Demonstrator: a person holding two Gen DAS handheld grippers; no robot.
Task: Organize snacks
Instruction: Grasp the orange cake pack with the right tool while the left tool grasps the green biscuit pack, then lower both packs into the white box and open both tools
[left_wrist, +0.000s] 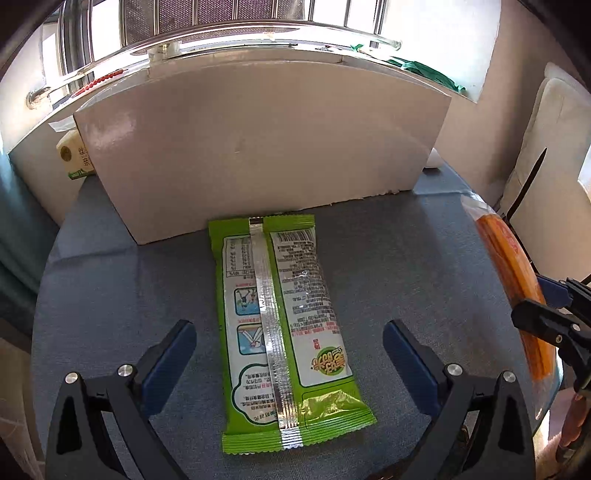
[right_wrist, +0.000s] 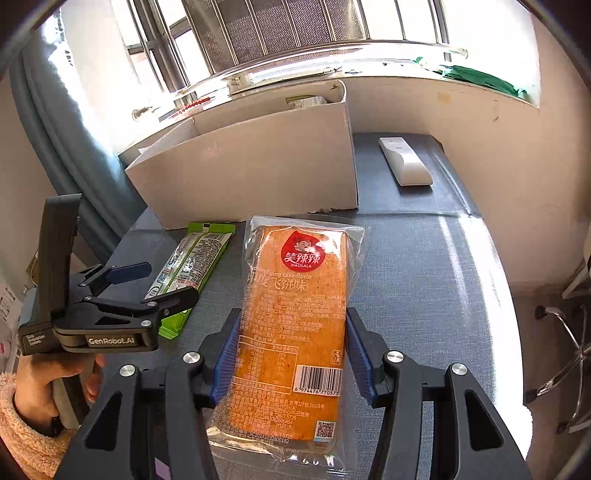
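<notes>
Orange snack pack (right_wrist: 295, 325) — red badge near its top reads "XIAOLALA" under Chinese characters, below that "flying cake flavor"; barcode at lower right reads 6 974476 770573. Left of the pack, left tongs (right_wrist: 162, 282) body marked "GenRobot.AI". Green snack pack (left_wrist: 284, 325) — Chinese print only, too small to read.
</notes>
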